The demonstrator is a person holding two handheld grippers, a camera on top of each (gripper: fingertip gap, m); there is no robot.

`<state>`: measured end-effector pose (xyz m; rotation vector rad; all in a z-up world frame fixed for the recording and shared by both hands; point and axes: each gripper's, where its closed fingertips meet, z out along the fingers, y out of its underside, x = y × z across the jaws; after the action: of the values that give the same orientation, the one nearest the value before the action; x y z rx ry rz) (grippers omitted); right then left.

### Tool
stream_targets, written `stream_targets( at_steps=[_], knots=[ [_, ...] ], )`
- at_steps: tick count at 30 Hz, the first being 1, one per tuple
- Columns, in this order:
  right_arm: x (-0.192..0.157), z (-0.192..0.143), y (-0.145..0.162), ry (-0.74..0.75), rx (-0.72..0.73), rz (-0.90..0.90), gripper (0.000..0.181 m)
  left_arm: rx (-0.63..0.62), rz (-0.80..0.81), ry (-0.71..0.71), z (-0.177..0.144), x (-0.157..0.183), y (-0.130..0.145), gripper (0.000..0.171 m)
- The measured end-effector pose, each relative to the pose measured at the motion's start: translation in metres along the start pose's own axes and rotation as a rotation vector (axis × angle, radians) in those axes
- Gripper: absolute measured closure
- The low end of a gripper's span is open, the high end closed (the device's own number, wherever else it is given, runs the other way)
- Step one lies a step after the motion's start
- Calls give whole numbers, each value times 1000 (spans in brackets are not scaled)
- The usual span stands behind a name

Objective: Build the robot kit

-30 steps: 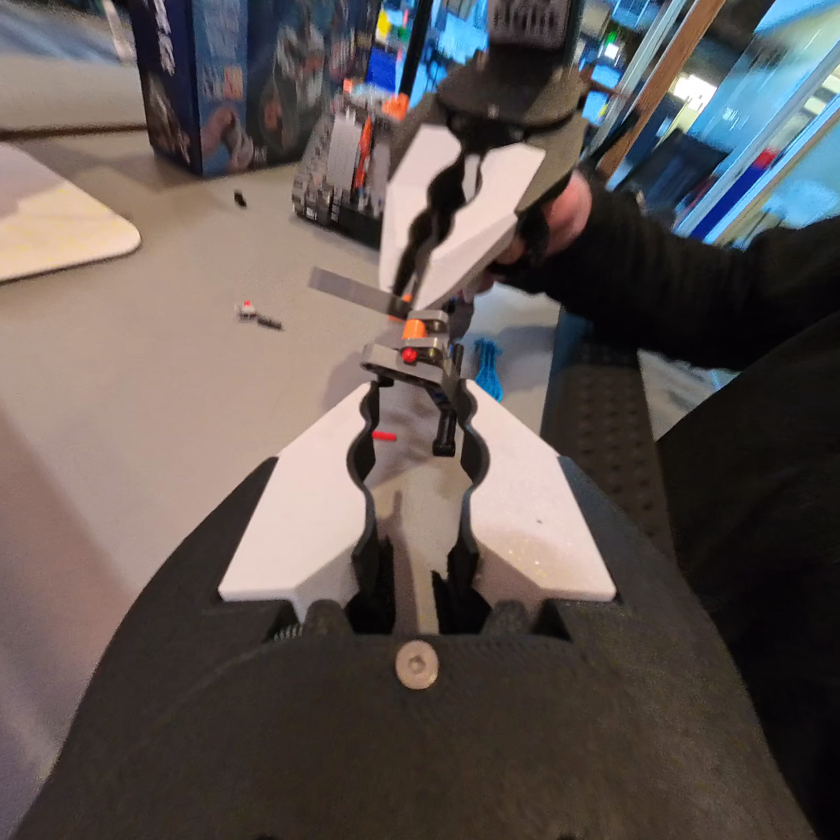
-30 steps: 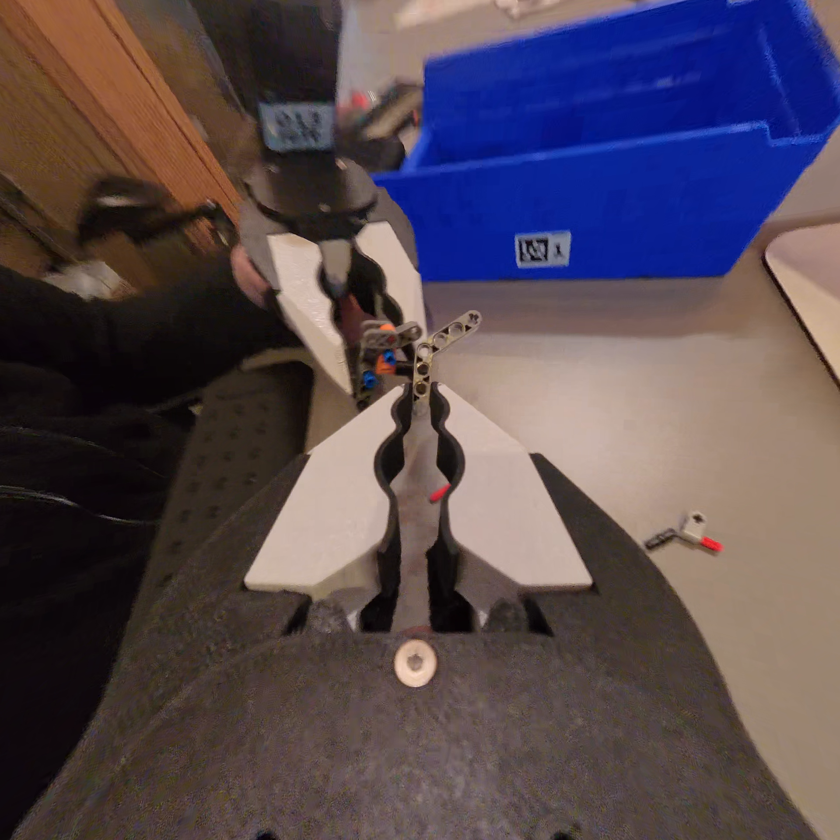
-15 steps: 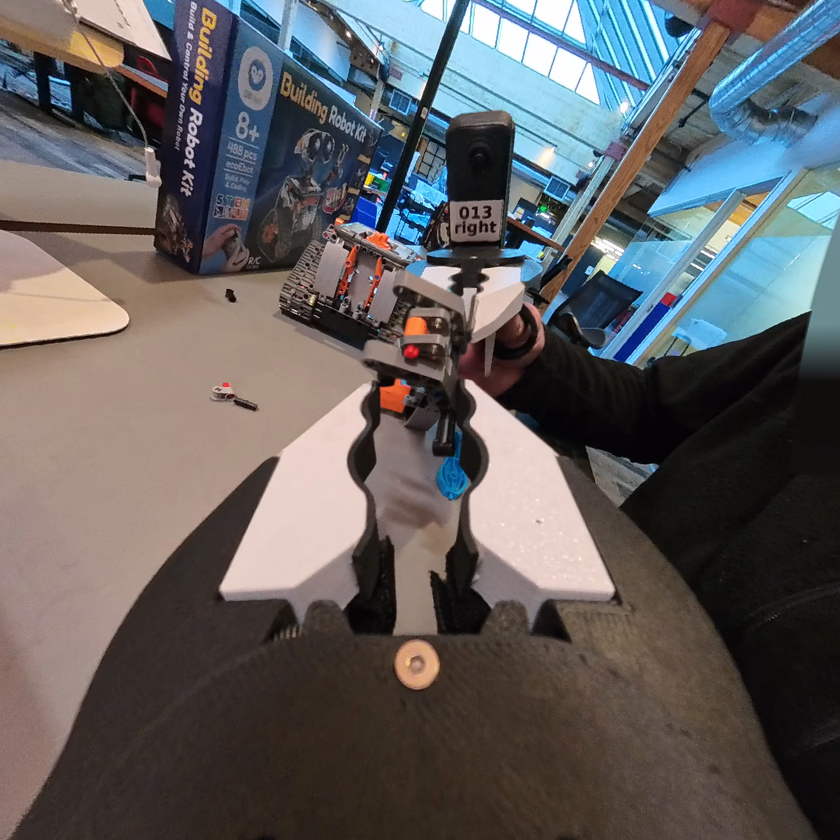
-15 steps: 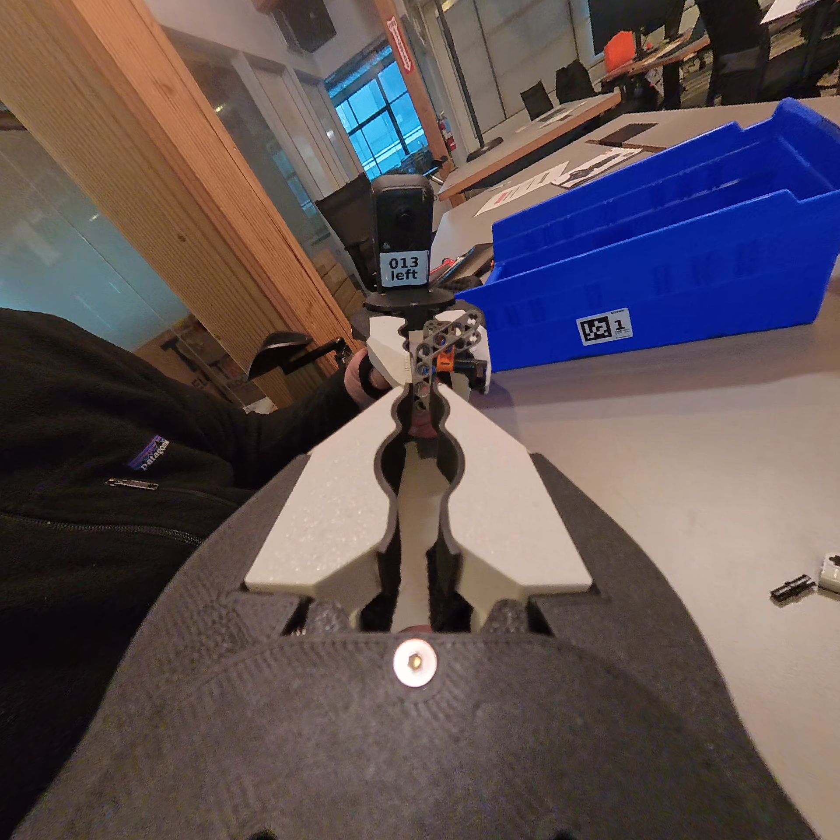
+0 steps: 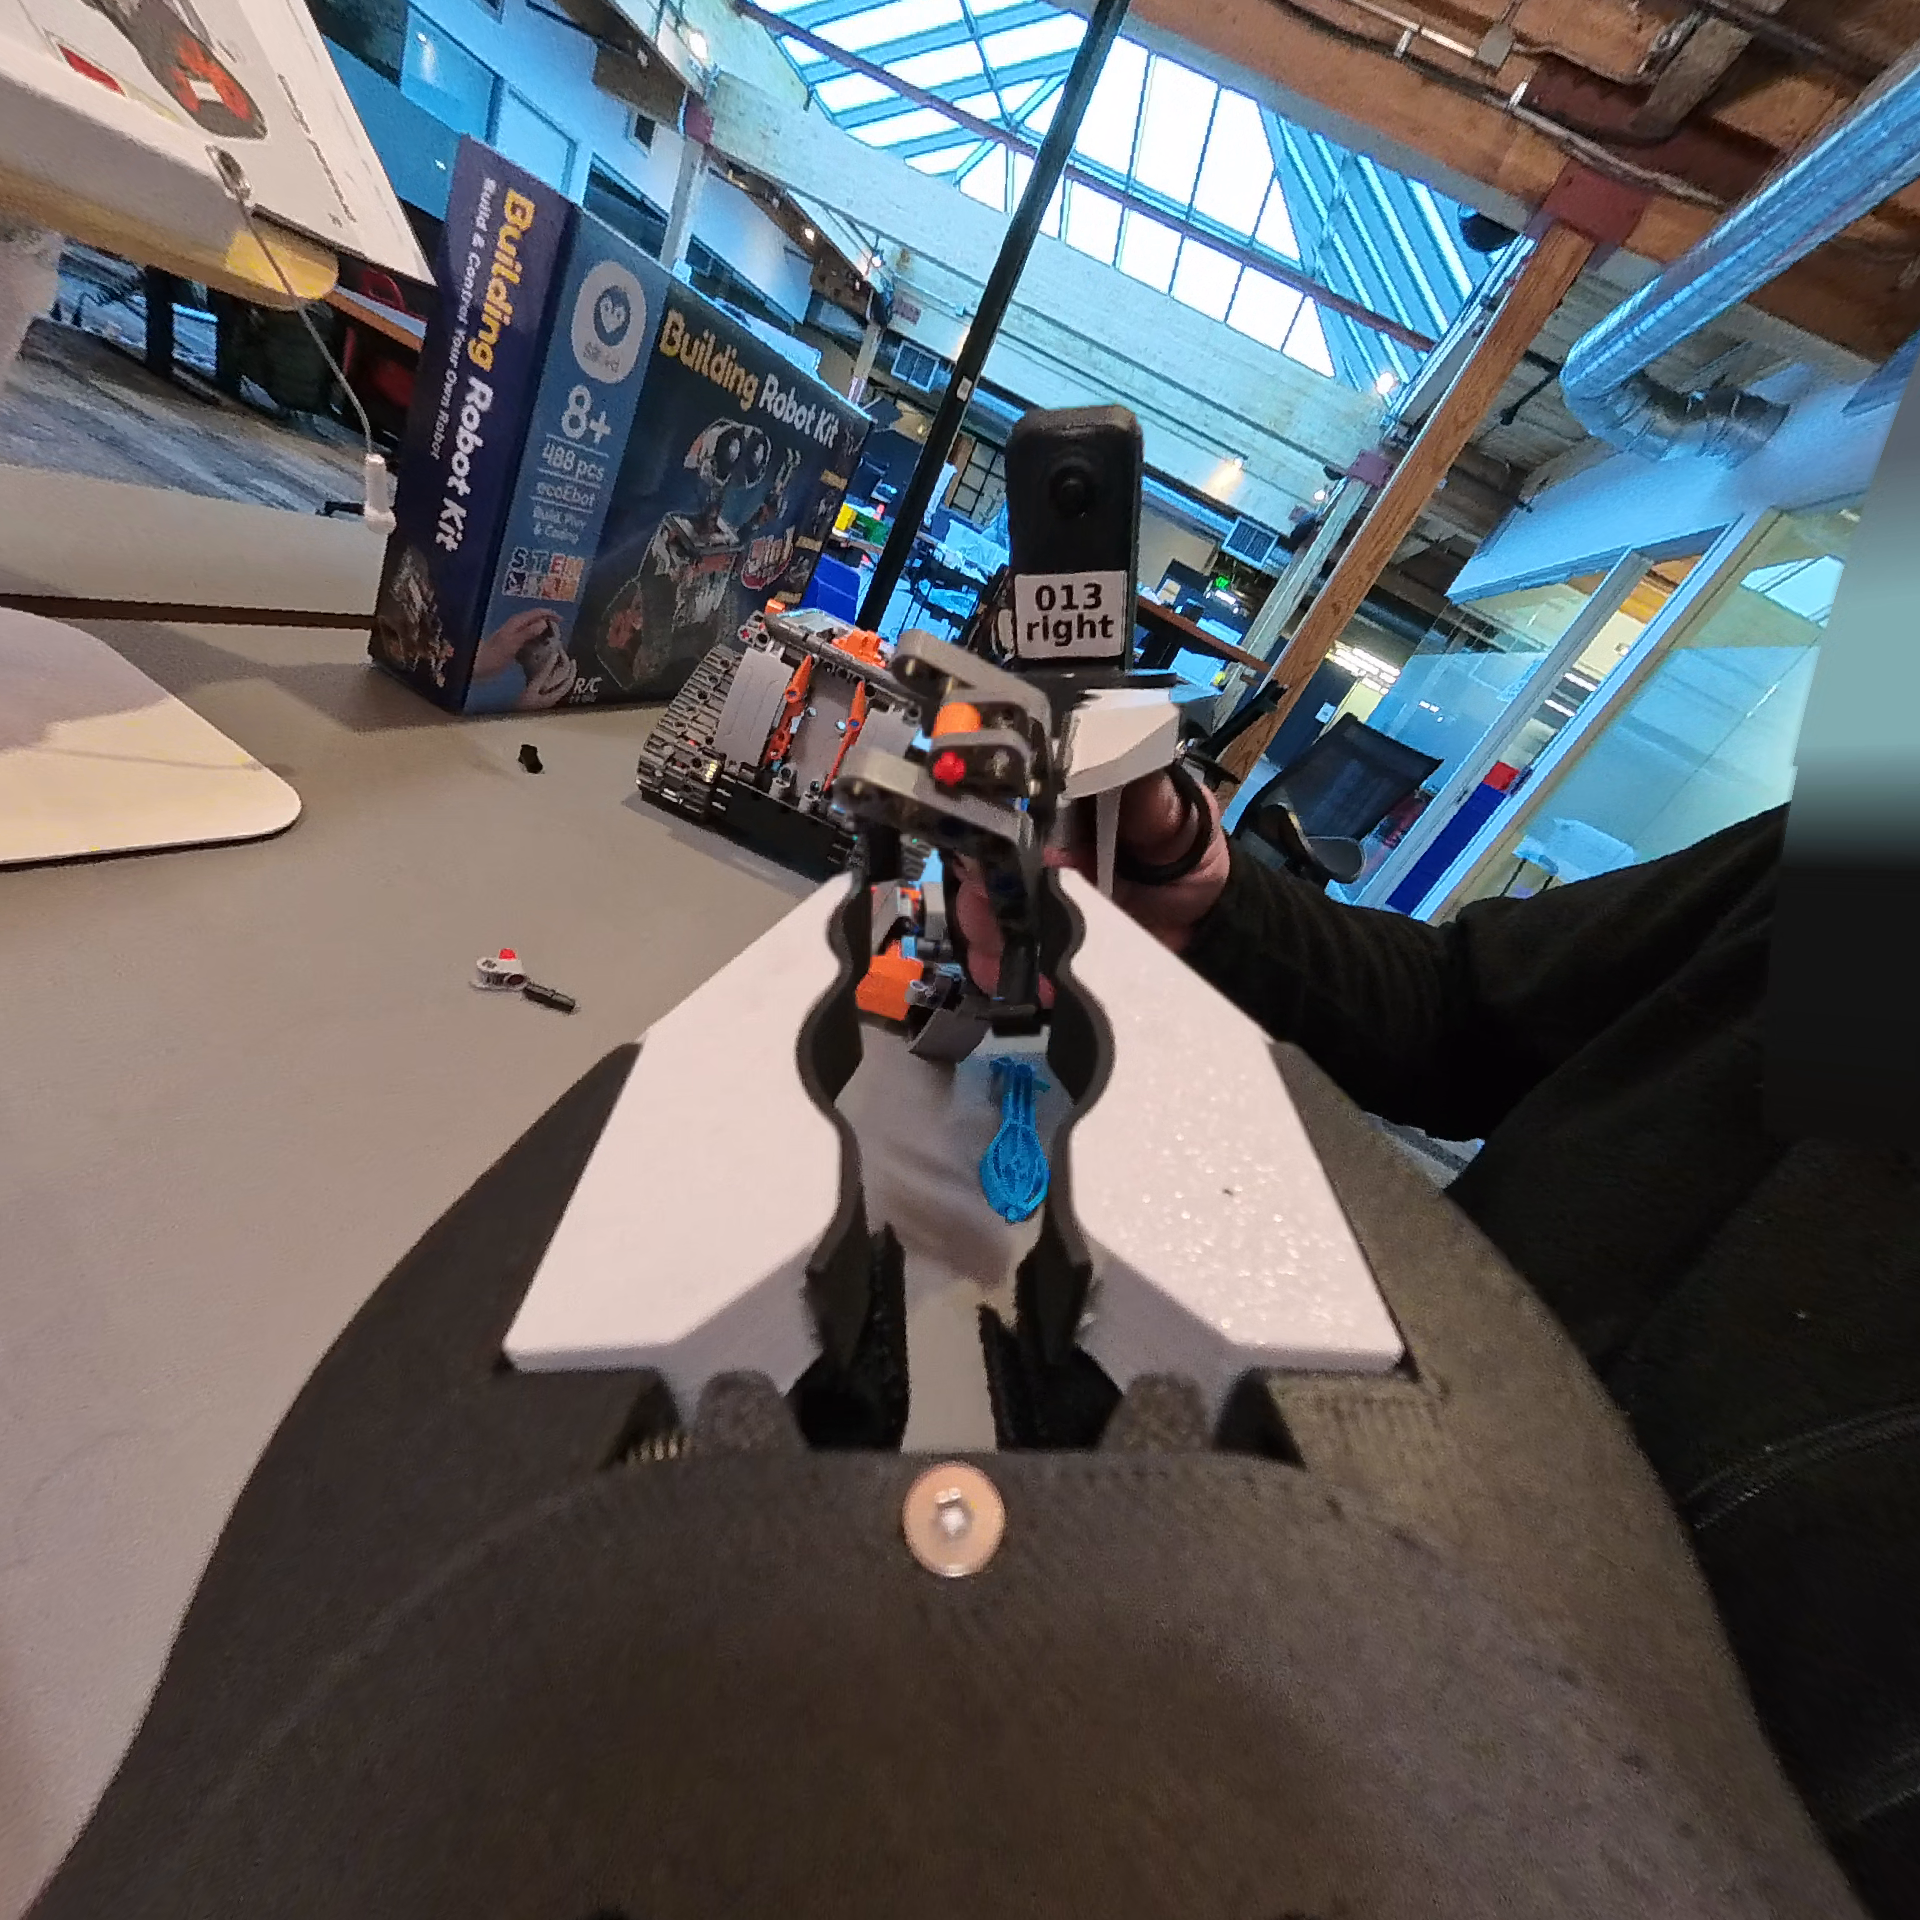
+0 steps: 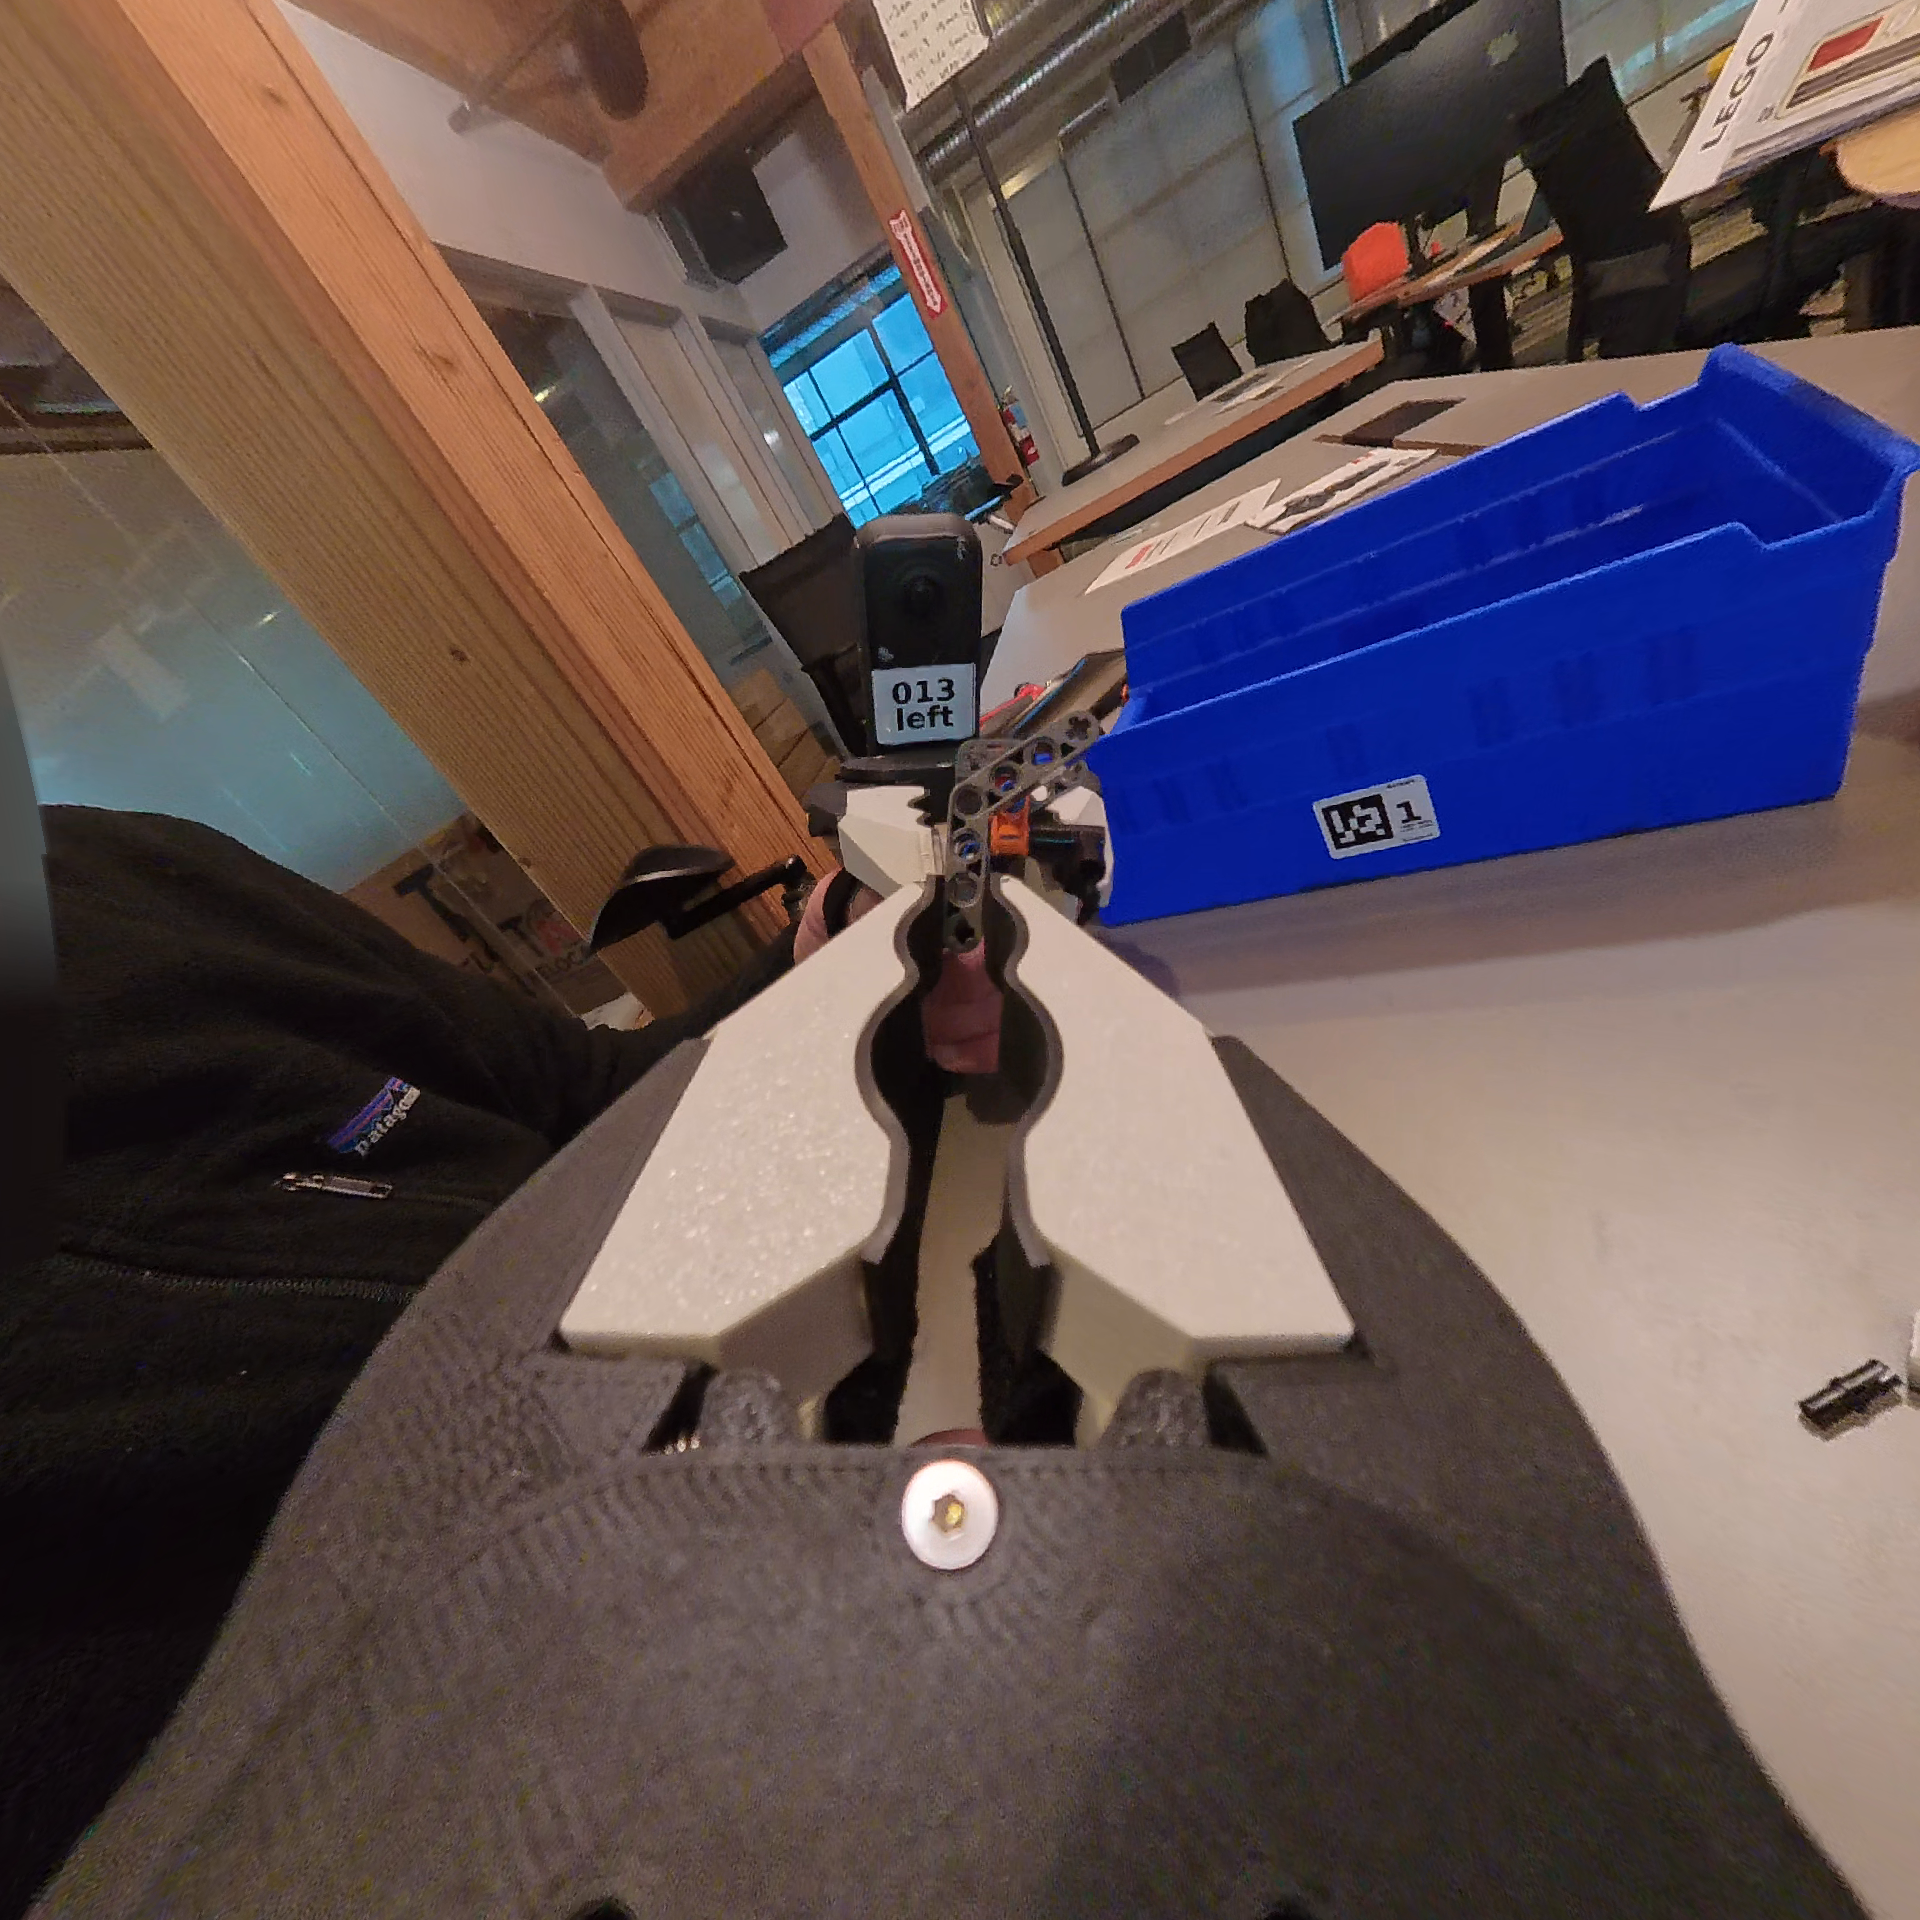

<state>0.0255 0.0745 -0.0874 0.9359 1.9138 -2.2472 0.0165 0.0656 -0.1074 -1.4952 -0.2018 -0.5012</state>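
Two hand-held grippers, raised above the surface (image 5: 260, 1091): left hand-held gripper (image 5: 951, 914) clamps one brick assembly (image 5: 951, 758); right hand-held gripper (image 6: 961, 914) clamps one grey beam (image 6: 1003, 795). One blue bin (image 6: 1507, 675), one tracked model (image 5: 769, 727), one box (image 5: 582, 468).

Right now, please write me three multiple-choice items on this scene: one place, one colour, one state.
1. Where is the assembly? A in the bin; B in the left gripper; C on the floor.
2. What colour is the beam? A red; B grey; C yellow.
3. The right gripper is: A open; B lying down; C shut on the beam.
Answers: B, clamped there in the air; B, grey against the blue bin; C, it pinches the beam's lower end.
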Motion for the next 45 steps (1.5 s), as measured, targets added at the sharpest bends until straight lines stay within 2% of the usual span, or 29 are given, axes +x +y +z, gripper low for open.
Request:
stream_targets(
  at_steps=[5,6,7,12,15,19,35,45],
  knots=[
    [-3,3,-4,11,39,-40,176,52,-36,11,0,2,-8,142],
    [-5,5,-3,12,35,-50,176,63,-34,40,-1,7,-10,165],
    [-7,7,-2,10,34,-58,176,87,-34,38,-1,7,-13,166],
    [-4,3,-8,58,33,-92,176,61,-11,-16,-3,1,-11,166],
    [-4,-3,-14,55,51,-91,176,79,-30,19,-6,6,-15,166],
    [-9,-1,-12,26,58,-72,176,80,-58,95,-2,19,-12,165],
    [-17,-7,-23,-108,170,39,175,131,-114,144,4,32,-22,166],
    [-26,-8,-27,-122,201,-7,176,184,-112,124,6,39,-29,166]
  ],
)
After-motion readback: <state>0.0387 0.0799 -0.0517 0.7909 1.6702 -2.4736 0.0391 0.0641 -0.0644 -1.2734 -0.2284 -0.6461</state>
